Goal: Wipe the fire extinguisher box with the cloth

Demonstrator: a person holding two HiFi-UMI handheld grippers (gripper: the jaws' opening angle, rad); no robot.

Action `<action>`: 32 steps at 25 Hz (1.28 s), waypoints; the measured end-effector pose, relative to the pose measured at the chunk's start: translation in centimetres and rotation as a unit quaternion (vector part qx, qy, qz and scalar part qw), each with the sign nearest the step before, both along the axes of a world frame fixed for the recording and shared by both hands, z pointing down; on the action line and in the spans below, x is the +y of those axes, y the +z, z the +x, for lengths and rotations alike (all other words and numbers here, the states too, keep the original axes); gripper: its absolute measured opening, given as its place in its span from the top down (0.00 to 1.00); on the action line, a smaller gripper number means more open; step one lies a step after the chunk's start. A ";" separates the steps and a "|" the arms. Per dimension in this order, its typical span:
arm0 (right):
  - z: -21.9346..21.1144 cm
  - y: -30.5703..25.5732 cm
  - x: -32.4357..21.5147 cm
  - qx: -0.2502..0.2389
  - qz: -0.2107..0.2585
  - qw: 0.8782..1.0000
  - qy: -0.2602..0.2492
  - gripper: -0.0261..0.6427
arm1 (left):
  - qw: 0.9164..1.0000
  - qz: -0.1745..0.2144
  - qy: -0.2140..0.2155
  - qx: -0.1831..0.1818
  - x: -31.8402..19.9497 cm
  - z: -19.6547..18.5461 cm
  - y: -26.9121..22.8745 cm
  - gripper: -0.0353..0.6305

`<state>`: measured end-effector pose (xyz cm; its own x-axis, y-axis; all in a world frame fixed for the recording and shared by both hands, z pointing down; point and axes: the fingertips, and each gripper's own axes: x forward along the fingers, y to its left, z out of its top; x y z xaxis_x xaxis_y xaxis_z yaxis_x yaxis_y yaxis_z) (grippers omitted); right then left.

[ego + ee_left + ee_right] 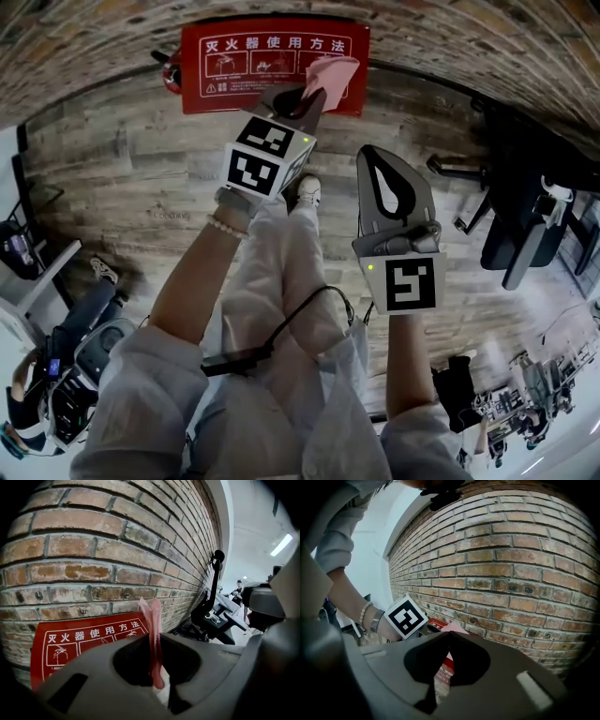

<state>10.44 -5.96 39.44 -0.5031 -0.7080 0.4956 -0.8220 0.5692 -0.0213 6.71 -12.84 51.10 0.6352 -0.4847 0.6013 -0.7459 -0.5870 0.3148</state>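
The red fire extinguisher box (262,66), printed with white characters, stands against the brick wall at the top of the head view. My left gripper (312,96) is shut on a pink cloth (333,72) that lies over the box's right part. In the left gripper view the cloth (153,634) stands up between the jaws, with the box (79,641) just behind and to the left. My right gripper (370,155) hangs shut and holds nothing, to the right of and below the box. The right gripper view shows its tips (449,633) meeting, with the cloth (456,627) beyond.
The brick wall (511,564) fills the far side. Black office chairs (525,216) stand to the right on the wooden floor (122,178). A black chair frame (211,611) sits right of the box. My legs and a cable (300,309) are below.
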 end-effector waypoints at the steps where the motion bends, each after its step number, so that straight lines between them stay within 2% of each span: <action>1: 0.1 0.1 0.0 -0.001 -0.001 1.000 0.001 0.95 | 1.000 -0.005 0.003 0.003 0.1 0.5 0.3 0.93; 5: 0.3 0.5 0.2 -0.004 -0.003 1.000 0.001 0.95 | 1.000 -0.021 0.017 0.013 0.8 2.8 1.2 0.93; 12: 1.5 1.1 0.7 -0.006 -0.011 1.000 0.008 0.95 | 0.998 -0.049 0.029 0.007 1.7 5.0 3.6 0.93; 21: 2.5 1.7 0.7 -0.005 -0.019 1.000 0.015 0.95 | 0.997 -0.073 0.018 -0.026 1.3 4.9 7.0 0.93; 32: 1.6 1.9 0.5 -0.007 -0.021 1.000 0.005 0.95 | 0.996 -0.076 0.012 -0.035 1.2 4.0 7.5 0.93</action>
<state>12.01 -5.46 41.36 -0.5040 -0.6914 0.5176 -0.8266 0.5598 -0.0571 10.76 -11.65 58.57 0.5986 -0.3704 0.7103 -0.7562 -0.5538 0.3486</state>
